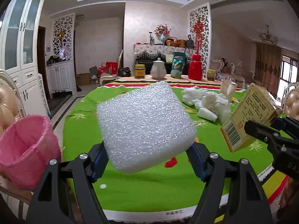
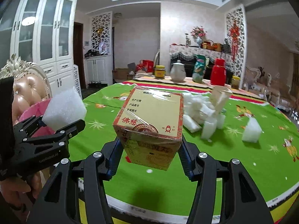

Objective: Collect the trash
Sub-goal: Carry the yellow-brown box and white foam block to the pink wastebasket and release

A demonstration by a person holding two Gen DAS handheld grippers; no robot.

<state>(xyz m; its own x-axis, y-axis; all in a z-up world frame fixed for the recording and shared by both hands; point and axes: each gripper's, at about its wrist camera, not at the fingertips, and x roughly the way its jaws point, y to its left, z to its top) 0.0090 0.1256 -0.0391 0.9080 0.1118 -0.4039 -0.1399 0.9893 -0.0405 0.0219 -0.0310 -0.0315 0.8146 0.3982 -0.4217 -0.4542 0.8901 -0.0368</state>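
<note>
My left gripper [image 1: 147,160] is shut on a white foam block [image 1: 145,127] and holds it above the near edge of the green-clothed table [image 1: 149,190]. The block also shows in the right wrist view [image 2: 63,110]. My right gripper [image 2: 149,160] is shut on a yellow medicine box [image 2: 151,125], held above the table; it shows in the left wrist view [image 1: 250,117] at the right. A bin with a pink bag [image 1: 26,149] stands left of the table. More white foam pieces and tissues [image 2: 201,112] and a paper cup [image 2: 220,97] lie on the table.
A lone foam piece [image 2: 251,130] lies at the right. A jar [image 2: 160,71], a white teapot [image 2: 177,72], a bag [image 2: 199,69] and a red thermos [image 2: 218,74] stand at the far edge. A padded chair [image 2: 28,91] stands at the left.
</note>
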